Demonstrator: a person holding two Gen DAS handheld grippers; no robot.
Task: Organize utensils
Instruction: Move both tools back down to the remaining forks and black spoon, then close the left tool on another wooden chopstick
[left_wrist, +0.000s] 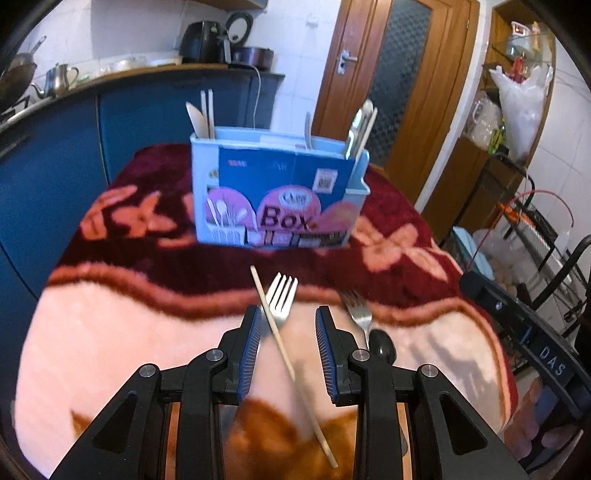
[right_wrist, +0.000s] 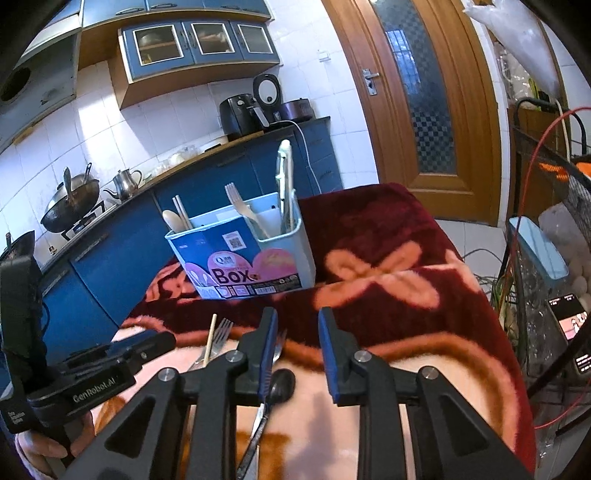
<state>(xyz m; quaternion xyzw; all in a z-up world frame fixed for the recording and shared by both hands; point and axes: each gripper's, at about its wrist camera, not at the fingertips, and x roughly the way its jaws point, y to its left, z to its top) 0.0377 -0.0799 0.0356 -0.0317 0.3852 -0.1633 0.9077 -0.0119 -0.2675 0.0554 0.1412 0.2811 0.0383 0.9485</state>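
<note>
A light blue utensil box stands on the far part of the blanket, with several utensils standing in it; it also shows in the right wrist view. My left gripper is open, low over a silver fork and a wooden chopstick that lie between its fingers. A second fork lies just to its right beside a dark round object. My right gripper is open and empty; that second fork lies under its left finger.
The table is covered by a maroon and pink flowered blanket. Blue kitchen cabinets stand behind, a wooden door at the back right. A wire rack with cables stands at the right. The left gripper's body is close on the right gripper's left.
</note>
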